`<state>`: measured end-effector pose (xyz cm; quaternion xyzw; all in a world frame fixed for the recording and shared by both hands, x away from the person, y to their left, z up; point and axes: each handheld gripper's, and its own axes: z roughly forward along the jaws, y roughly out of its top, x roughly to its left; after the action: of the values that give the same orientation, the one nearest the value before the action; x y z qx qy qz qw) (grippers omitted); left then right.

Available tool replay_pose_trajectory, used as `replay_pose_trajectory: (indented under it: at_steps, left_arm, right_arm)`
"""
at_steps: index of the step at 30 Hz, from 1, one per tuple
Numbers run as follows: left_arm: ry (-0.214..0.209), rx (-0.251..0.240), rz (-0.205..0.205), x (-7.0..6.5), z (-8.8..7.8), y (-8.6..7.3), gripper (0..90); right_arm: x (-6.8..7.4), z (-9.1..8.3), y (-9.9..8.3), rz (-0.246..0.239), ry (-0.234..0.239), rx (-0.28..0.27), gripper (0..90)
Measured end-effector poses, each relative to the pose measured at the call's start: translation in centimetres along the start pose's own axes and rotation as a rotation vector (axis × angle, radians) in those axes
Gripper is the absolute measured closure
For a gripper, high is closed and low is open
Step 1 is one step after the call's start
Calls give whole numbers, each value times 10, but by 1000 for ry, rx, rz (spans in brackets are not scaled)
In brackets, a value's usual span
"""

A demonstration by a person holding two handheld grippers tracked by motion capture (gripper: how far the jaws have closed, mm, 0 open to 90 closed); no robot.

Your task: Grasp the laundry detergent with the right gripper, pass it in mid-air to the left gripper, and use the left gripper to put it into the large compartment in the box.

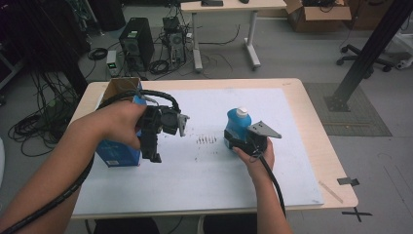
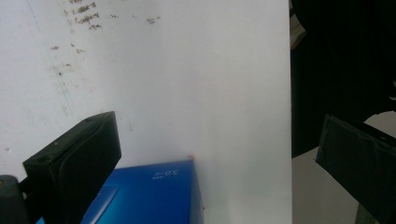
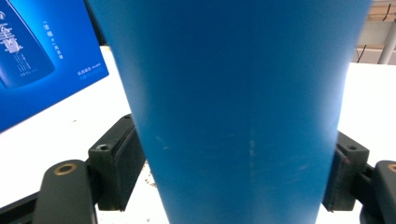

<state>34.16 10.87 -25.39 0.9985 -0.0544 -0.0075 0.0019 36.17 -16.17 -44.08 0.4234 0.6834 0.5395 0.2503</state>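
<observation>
The person's right claw [image 1: 233, 139] sits low on the white sheet [image 1: 204, 185] that covers the table [image 1: 321, 146], and it has a blue bottle [image 1: 237, 123] between its jaws. In the right gripper view the bottle [image 3: 238, 116] fills the space between the two black jaws, and both pads lie against its sides, so the claw is pinching the bottle near its base. The bottle stands upright, with its white cap [image 1: 241, 111] at the top, a little right of the middle of the sheet and just past a patch of dark scribbles [image 1: 206, 140].

The left claw [image 1: 154, 146] hangs over the sheet on the left, pointing down, right beside a blue box [image 1: 116, 155] that stands at the left edge of the sheet. The left gripper view looks down at a top corner of the box [image 2: 154, 198]; the jaws are spread wide, one close to the box, the other well off to the side, with nothing pinched between them. The box's open flap [image 1: 122, 85] is brown card. The box and the bottle stand well apart, with bare sheet between them.
</observation>
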Motion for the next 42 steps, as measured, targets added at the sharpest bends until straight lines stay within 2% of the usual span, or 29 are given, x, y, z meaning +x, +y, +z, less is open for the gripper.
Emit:
replay_pose_trajectory:
  at_steps: [10,17,22,42]
  left_arm:
    - [3,6,3,0,-2,2,2]
    - [6,10,1,0,-3,1,2]
    - [14,5,-1,0,-7,-1,2]
    - [17,13,-4,-1,-10,6,2]
  right_arm:
    - [2,0,-1,-33,14,4,310]
    - [2,-1,-2,-51,2,1,347]
    - [1,-2,-3,-70,-21,-5,424]
    - [0,-3,-5,-130,4,-22,470]
